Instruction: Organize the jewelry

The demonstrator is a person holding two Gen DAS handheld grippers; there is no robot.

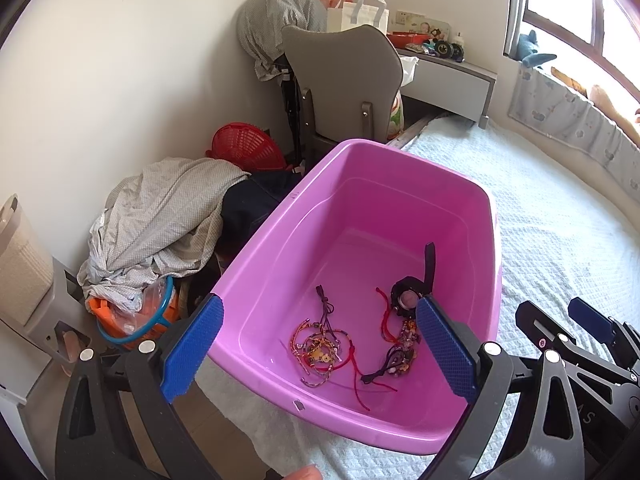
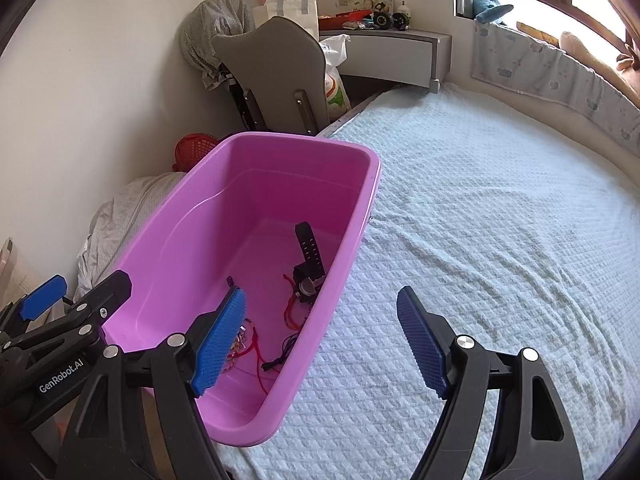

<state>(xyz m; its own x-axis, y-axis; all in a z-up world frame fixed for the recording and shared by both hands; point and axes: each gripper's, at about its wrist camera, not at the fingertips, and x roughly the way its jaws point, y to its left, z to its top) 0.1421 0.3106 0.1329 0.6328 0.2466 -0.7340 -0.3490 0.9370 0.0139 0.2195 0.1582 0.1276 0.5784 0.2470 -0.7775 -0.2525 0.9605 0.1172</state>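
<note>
Bedroom clutter frames the scene: a pale quilted bed (image 2: pixel 480 240) carries a pink tub (image 1: pixel 400 160) at its edge, with a grey chair (image 1: pixel 344 76) and heaped laundry (image 1: pixel 160 216) behind it.

Both tongs hang spread and empty. The left tongs (image 1: pixel 316 352) hover over the tub's near rim, looking down on the jewelry; the right tongs (image 2: pixel 320 344) straddle the tub's right wall, one finger over the tub, the other over the bed.

Inside the tub, all at the near end of its floor, lie a tangle of beaded bracelets (image 1: pixel 320 346) on red and multicoloured cords, a purple cord (image 1: pixel 325 300) just beyond them, a darker charm string (image 1: pixel 400 354) trailing red thread to the right, and a black watch (image 1: pixel 412 296) whose strap stands up against the right wall. The far end of the tub floor is bare pink plastic.

The jewelry appears gathered in the tub, though the cords look entwined. Any further sorting would likely go best by lowering one set of tongs straight down, pinching a single cord clear of its neighbours, and lifting slowly so that knots show before they tighten. The loose red threads could snag a second piece and drag it along.
</note>
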